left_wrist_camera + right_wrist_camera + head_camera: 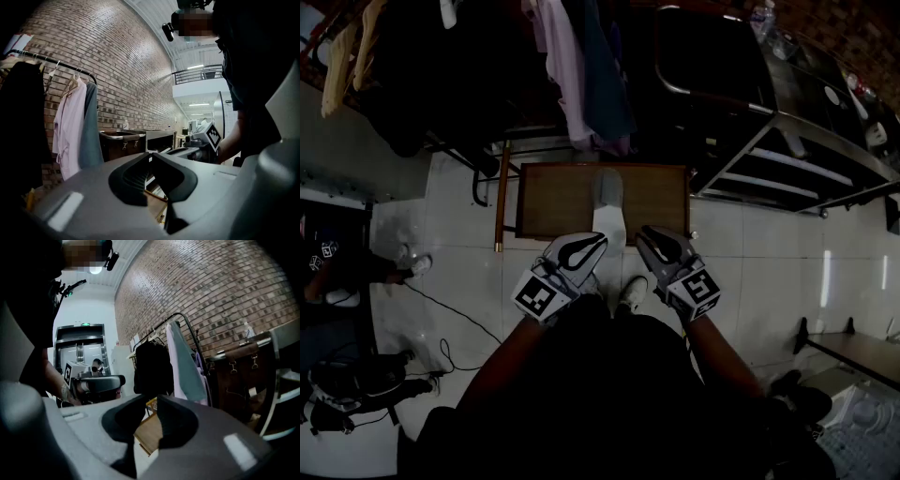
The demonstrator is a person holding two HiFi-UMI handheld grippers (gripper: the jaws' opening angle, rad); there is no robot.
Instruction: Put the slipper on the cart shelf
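Cart: grey metal cart with open slatted shelves [811, 169], ahead and to the right of the right tool, well apart from it.
Clothes: rail of hanging pink, teal and dark garments [605, 84], farther ahead of both tools, beyond the bench.
Bench: low brown wooden bench [553, 202], just ahead of both tools.
Left tool [149, 157]: tips pressed together, nothing between them.
Right tool [150, 401]: tips a narrow gap apart, nothing between them.
Slipper place: pale grey and white slipper [608, 220] lies on the bench, lengthwise away from the person, ahead of the tools and between their two lines of reach, touched by neither.
Slipper handling: probably light and soft, likely to bend if pinched at one end; the band across the upper or a side edge of the sole near the middle looks the safest hold, and one tool should carry it.
Slipper look: rounded grey far end, whiter near end; finer detail is too dim to tell.
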